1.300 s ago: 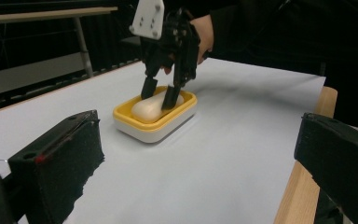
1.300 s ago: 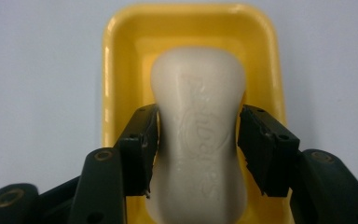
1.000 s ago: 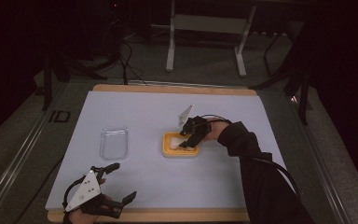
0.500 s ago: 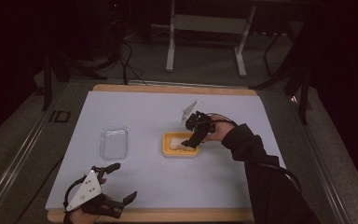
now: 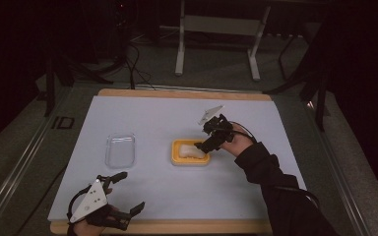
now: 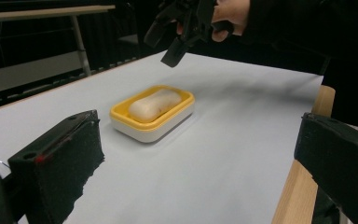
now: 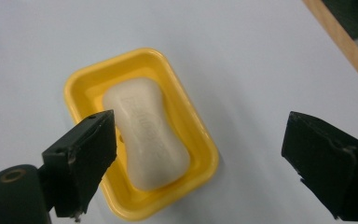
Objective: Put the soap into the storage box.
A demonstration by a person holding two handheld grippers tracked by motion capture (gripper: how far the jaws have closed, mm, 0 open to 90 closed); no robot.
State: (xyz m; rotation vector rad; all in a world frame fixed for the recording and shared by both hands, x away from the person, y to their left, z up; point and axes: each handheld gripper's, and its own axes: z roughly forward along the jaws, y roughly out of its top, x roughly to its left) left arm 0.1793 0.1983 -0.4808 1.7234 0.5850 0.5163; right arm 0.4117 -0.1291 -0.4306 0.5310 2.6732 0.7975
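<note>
White paper covers the table [image 5: 157, 118], where 1 clear lid [image 5: 120, 150] lies well apart from the yellow soap dish [image 5: 189, 152]. The soap bar [image 7: 147, 133] already rests inside; covering it seems left. The right gripper [image 5: 208, 144] hovers above, jaws spread and empty. The left gripper [image 5: 125, 191] waits near the front edge, likewise released.

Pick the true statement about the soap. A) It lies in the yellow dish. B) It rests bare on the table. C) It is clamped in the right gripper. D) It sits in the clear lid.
A: the soap lies inside the yellow dish, while the right gripper hangs open above it, touching nothing.
</note>
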